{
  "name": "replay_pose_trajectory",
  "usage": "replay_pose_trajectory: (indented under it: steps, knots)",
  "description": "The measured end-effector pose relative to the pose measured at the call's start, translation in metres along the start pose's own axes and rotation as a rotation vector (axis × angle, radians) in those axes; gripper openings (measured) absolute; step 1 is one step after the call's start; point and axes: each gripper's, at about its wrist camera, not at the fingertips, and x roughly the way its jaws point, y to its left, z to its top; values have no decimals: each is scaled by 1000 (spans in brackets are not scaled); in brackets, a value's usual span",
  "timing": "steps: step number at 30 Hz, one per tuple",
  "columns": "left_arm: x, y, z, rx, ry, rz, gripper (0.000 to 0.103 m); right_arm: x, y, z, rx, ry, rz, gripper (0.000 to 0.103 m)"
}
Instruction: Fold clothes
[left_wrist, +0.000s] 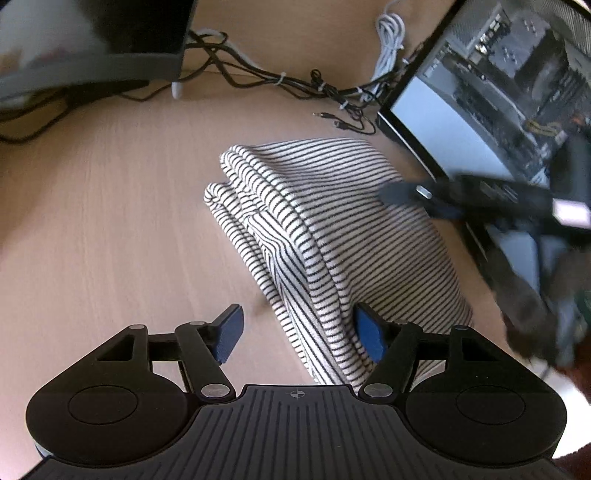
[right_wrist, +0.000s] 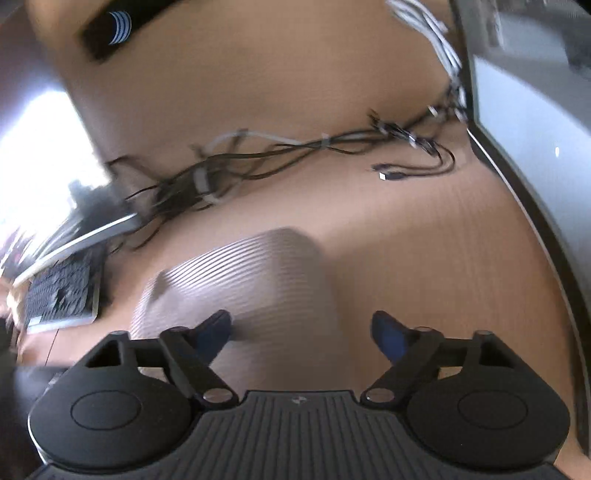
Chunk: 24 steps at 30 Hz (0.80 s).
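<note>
A black-and-white striped garment (left_wrist: 332, 221) lies folded in layers on the wooden desk (left_wrist: 110, 221). My left gripper (left_wrist: 300, 332) is open at its near edge. The cloth's lower corner runs between the jaws, against the right blue pad (left_wrist: 369, 338), while the left pad (left_wrist: 231, 332) stands over bare desk. In the left wrist view a blurred finger (left_wrist: 400, 194) of the right gripper hovers at the garment's right side. The right wrist view is smeared. There my right gripper (right_wrist: 301, 332) is open above the striped garment (right_wrist: 240, 277), with nothing pinched.
A tangle of black and white cables (left_wrist: 295, 81) lies across the desk behind the garment. A monitor (left_wrist: 480, 110) stands close at the right, and a dark monitor base (left_wrist: 92, 66) at the far left. A keyboard (right_wrist: 62, 291) sits left of the garment.
</note>
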Motion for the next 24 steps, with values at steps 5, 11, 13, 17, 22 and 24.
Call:
replay_pose_trajectory:
  steps: [5, 11, 13, 17, 22, 24]
  knots:
    - [3, -3, 5, 26, 30, 33, 78, 42, -28, 19, 136, 118, 186, 82]
    - [-1, -8, 3, 76, 47, 101, 83, -15, 29, 10, -153, -52, 202, 60]
    - [-1, -9, 2, 68, 46, 108, 83, -16, 39, 1, -263, -62, 109, 60]
    - [-4, -16, 4, 72, 31, 115, 82, 7, 13, -9, -220, -14, 4, 61]
    - [-28, -28, 11, 37, -18, 117, 72, -1, 11, -14, -229, -32, -2, 67]
    - [-47, -32, 18, 4, -77, 62, 72, -1, 15, -17, -253, -49, -17, 70]
